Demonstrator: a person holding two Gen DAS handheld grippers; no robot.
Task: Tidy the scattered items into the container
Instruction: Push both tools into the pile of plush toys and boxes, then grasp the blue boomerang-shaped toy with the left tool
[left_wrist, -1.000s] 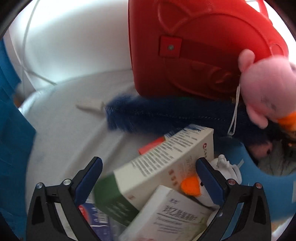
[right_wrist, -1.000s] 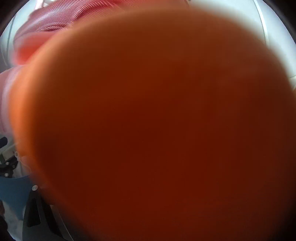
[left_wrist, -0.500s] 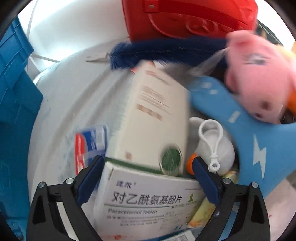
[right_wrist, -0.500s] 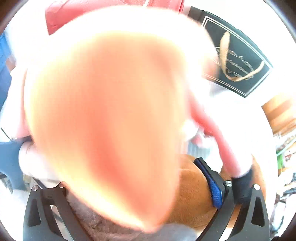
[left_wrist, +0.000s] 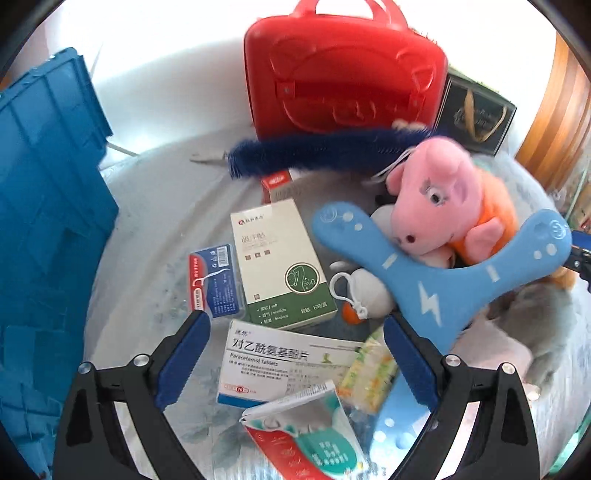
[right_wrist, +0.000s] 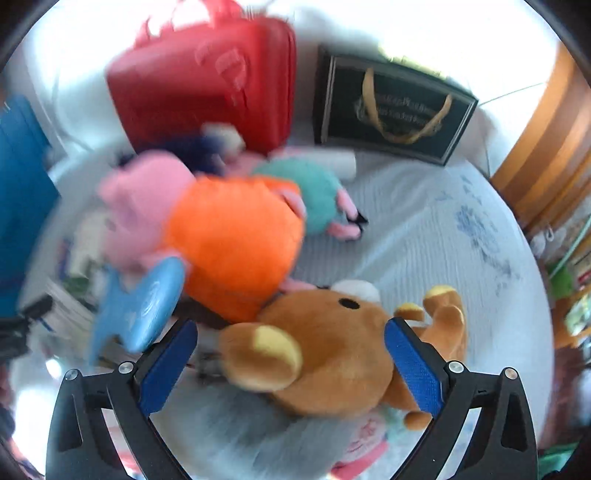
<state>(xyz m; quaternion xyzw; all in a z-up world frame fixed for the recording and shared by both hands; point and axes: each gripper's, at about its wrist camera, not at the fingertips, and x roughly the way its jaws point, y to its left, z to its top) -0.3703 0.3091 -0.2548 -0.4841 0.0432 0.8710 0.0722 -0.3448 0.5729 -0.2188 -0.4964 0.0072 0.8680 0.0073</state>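
My left gripper (left_wrist: 295, 319) is open and hangs over a heap on the pale bedsheet, nothing between its pads. Below it lie a paracetamol box (left_wrist: 280, 363), a green-and-white medicine box (left_wrist: 280, 266), a floss-pick pack (left_wrist: 216, 280) and a white keychain plush (left_wrist: 369, 295). A blue Y-shaped toy (left_wrist: 424, 280) leans on a pink pig plush in orange (left_wrist: 436, 206). My right gripper (right_wrist: 291, 324) is also open, above a brown bear plush (right_wrist: 332, 350) that it does not pinch. The pig plush (right_wrist: 229, 236) lies to the bear's upper left. A blue crate (left_wrist: 44, 221) stands at the left.
A red hard case (left_wrist: 343, 70) stands upright at the back, with a dark blue fuzzy brush (left_wrist: 325, 151) lying in front of it. A black gift bag (right_wrist: 395, 110) stands to its right. A teal plush (right_wrist: 314, 192) lies behind the pig. Wooden furniture (right_wrist: 546, 129) borders the right.
Both grippers have pulled back and up from the heap. The green-and-white box has fallen flat. The orange plush that filled the right view now lies clear of the jaws.
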